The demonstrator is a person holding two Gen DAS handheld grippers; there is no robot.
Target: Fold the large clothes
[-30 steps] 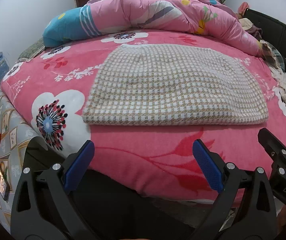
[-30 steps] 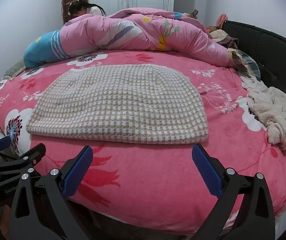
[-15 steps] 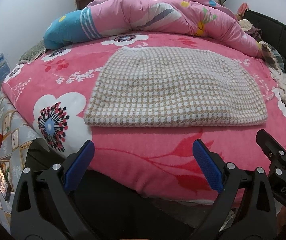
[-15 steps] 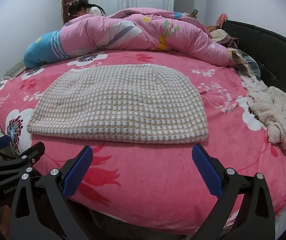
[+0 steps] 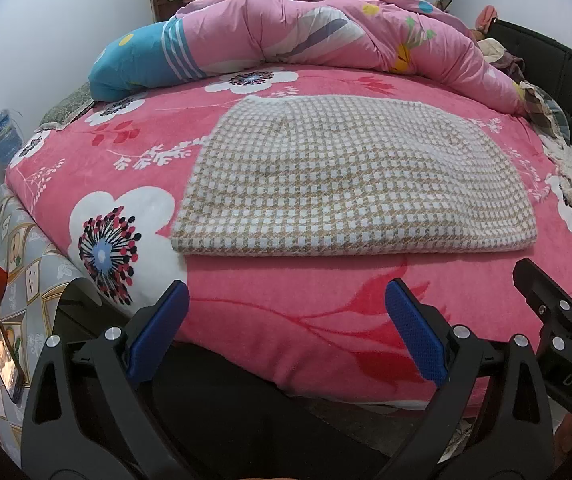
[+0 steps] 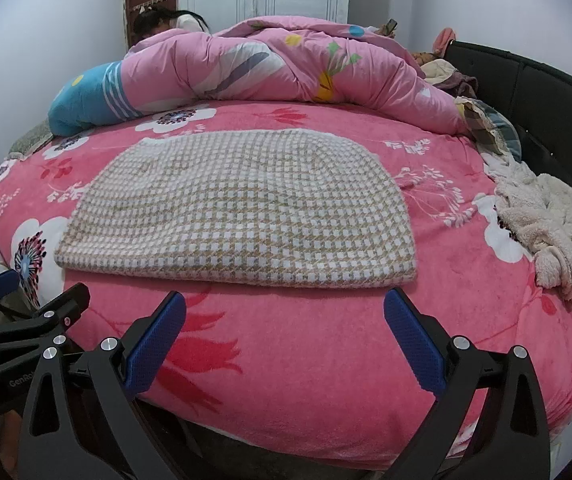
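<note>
A beige-and-white houndstooth garment [image 5: 350, 176] [image 6: 241, 208] lies folded flat into a wide rectangle on the pink floral bed cover [image 5: 286, 300] [image 6: 306, 340]. My left gripper [image 5: 286, 308] hangs open off the near edge of the bed, short of the garment's front fold, with nothing between its blue pads. In the right wrist view my right gripper [image 6: 286, 312] is likewise open and empty, a little nearer than the garment. Each gripper shows at the side of the other's view.
A rolled pink and blue duvet [image 5: 306, 36] lies across the far side, with a person [image 6: 165, 20] behind it. A cream fleece garment [image 6: 554, 224] is heaped at the right by the black headboard [image 6: 546, 92]. A phone [image 5: 5, 356] lies on a patterned surface at the left.
Both grippers have drifted slightly, so the garment sits a little lower and nearer in the left view. They stay open; the garment has not moved.
</note>
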